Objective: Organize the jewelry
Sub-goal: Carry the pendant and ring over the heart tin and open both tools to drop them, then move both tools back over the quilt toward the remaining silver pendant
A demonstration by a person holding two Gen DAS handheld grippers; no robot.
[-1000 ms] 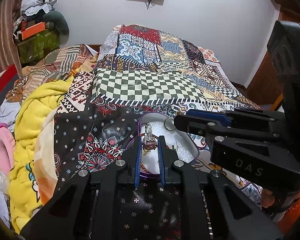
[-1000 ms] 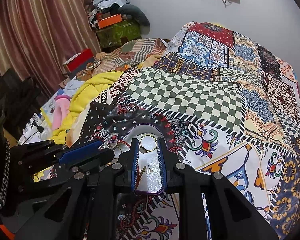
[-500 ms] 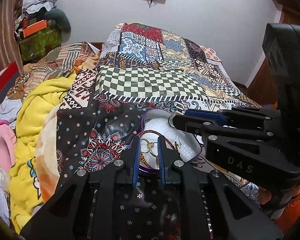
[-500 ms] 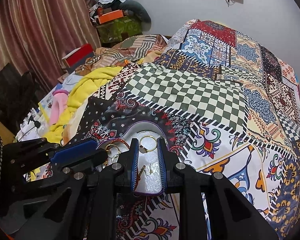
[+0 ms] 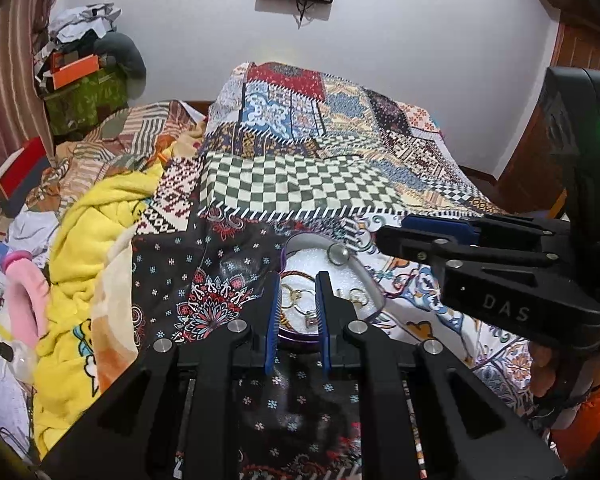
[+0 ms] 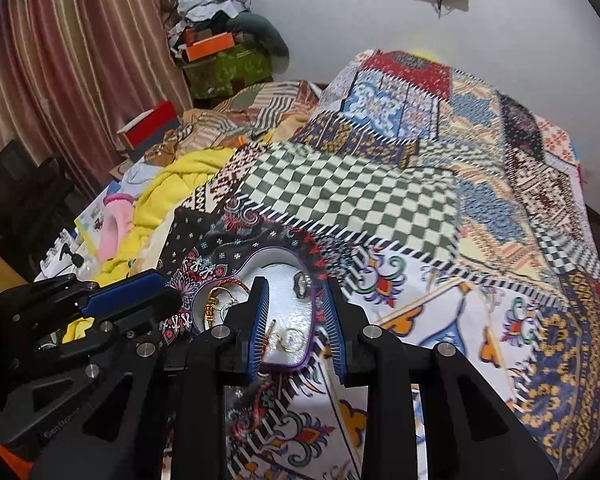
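A heart-shaped tray with a purple rim and white foam lining lies on the patchwork quilt. It holds gold rings, a round silver piece, a red cord bracelet and gold hoops. My left gripper hovers over the tray's near edge, open a narrow gap with nothing gripped. My right gripper hangs over the tray from the other side, open wider and empty. Each gripper shows in the other's view: the right one, the left one.
The patchwork quilt covers the bed. A yellow blanket and a pink item lie bunched to the left. Boxes and clothes are piled in the far left corner by striped curtains. A person's hand holds the right gripper.
The right gripper's jaws have widened. The left gripper has shifted over the tray, and the small dangling piece seen between its tips a second ago is no longer there.
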